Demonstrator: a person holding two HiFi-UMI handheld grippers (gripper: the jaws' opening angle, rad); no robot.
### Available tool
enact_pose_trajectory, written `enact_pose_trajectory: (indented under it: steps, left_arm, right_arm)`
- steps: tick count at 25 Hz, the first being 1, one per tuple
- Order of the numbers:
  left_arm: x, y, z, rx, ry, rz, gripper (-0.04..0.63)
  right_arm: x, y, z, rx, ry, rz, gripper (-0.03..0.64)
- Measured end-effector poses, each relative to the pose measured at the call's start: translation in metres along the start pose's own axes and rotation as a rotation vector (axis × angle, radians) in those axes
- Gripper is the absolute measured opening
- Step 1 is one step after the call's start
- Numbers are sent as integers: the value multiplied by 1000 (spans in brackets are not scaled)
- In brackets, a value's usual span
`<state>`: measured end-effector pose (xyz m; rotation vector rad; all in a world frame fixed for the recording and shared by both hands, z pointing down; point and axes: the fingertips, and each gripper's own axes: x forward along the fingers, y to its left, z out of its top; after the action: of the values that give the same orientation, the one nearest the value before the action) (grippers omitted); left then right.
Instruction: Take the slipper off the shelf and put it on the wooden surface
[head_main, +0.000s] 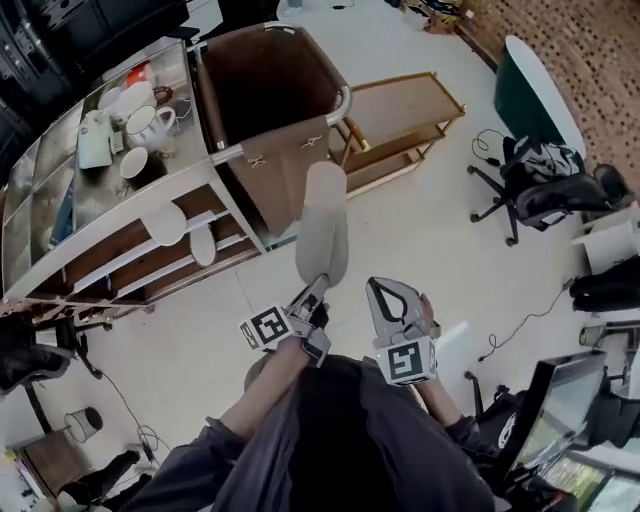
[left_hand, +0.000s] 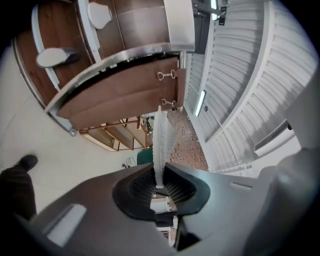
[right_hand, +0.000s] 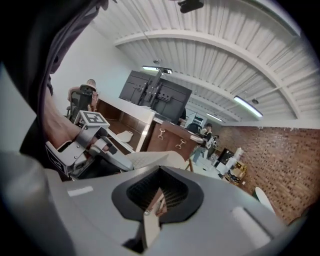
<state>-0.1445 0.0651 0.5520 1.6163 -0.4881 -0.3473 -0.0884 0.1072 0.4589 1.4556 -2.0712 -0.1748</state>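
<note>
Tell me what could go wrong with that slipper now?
The left gripper pinches the slipper only by one thin end, so it might wobble and slip out. Its far end looks close to the brown cabinet and might bump it on the way to the wooden trolley.

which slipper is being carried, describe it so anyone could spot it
In the head view, find the brown cabinet with ring handles. Just below it, over the pale floor, a long pale grey slipper sticks out from the left gripper. Unlike the two slippers lying on the shelf, it is in the air, clamped at one end.
</note>
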Motion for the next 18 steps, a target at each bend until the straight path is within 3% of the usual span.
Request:
enact_pose_trajectory:
  steps: [5,9,14,18]
  left_arm:
    - [85,-12,5,-12,49,-24,51]
    - [154,-17,4,-30,41,-23,51]
    - [255,-11,6,-28,-42,11,51]
    - [333,-1,6,-64,-183,34,51]
  right_arm:
    - [5,-79,-16,31,45,-86,0]
    - [1,-126,-50,90,63,-108,0]
    - [-2,-212,-106,107,50,-83,0]
    - [-8,-296,-151,100,3,-45,0]
